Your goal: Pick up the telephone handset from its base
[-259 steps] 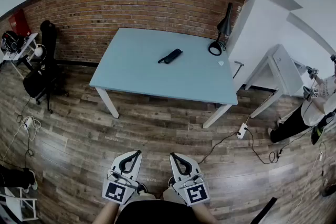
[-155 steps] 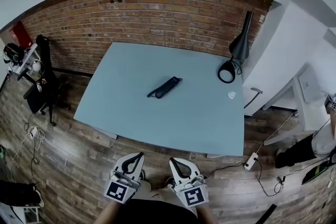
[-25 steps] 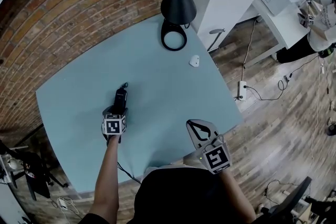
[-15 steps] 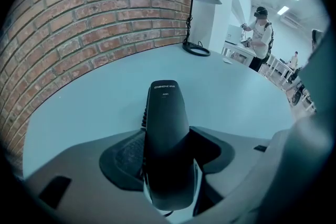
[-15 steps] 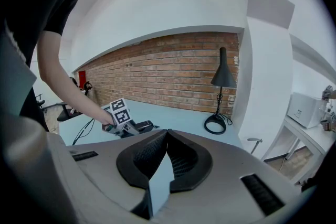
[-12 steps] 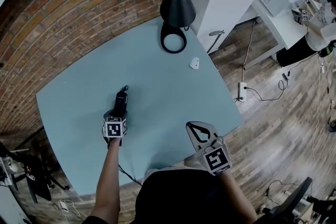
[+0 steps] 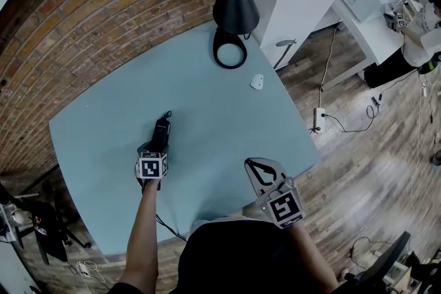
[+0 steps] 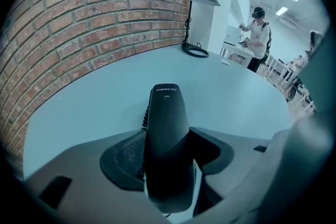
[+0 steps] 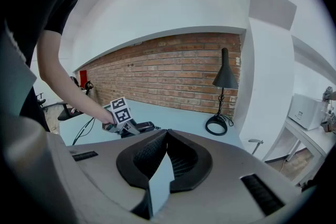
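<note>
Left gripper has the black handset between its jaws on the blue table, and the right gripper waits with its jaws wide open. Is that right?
Not quite. The right gripper waits with its jaws together and empty, as the right gripper view shows. The rest holds: the left gripper has the black handset between its jaws on the blue table.

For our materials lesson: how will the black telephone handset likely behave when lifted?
The handset looks like rigid moulded plastic, so it is probably stiff. Its smooth shell may slip. The coiled cord beside it could tug back.

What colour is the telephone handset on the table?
The handset is black; the left gripper view shows it best.
</note>
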Tool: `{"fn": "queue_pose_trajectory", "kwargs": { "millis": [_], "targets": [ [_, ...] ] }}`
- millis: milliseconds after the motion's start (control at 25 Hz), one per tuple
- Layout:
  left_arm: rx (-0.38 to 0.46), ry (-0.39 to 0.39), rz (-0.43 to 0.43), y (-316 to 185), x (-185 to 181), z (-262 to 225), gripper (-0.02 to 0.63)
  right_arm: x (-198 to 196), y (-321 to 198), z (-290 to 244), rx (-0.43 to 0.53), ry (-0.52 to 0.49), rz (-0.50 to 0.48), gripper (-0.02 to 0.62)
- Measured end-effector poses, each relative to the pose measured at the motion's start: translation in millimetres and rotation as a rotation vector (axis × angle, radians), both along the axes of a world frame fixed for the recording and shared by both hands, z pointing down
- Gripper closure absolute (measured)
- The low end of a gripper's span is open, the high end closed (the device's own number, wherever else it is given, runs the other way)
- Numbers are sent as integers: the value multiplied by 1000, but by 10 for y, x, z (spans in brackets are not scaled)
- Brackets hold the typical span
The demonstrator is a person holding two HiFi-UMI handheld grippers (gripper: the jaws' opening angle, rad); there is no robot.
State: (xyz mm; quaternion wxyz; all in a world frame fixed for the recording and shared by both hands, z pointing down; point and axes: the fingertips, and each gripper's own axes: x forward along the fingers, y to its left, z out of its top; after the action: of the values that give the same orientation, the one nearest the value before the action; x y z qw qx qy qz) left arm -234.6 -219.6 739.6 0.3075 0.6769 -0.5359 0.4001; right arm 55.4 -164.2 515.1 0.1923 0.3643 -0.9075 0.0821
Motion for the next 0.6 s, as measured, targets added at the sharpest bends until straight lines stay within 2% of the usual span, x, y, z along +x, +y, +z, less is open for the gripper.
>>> {"fn": "queue_pose_trajectory", "kwargs": {
  "millis": [600],
  "targets": [
    [-13, -28, 62, 91, 52, -10, 337, 16, 29, 3, 4, 4, 2, 572]
  ]
}}
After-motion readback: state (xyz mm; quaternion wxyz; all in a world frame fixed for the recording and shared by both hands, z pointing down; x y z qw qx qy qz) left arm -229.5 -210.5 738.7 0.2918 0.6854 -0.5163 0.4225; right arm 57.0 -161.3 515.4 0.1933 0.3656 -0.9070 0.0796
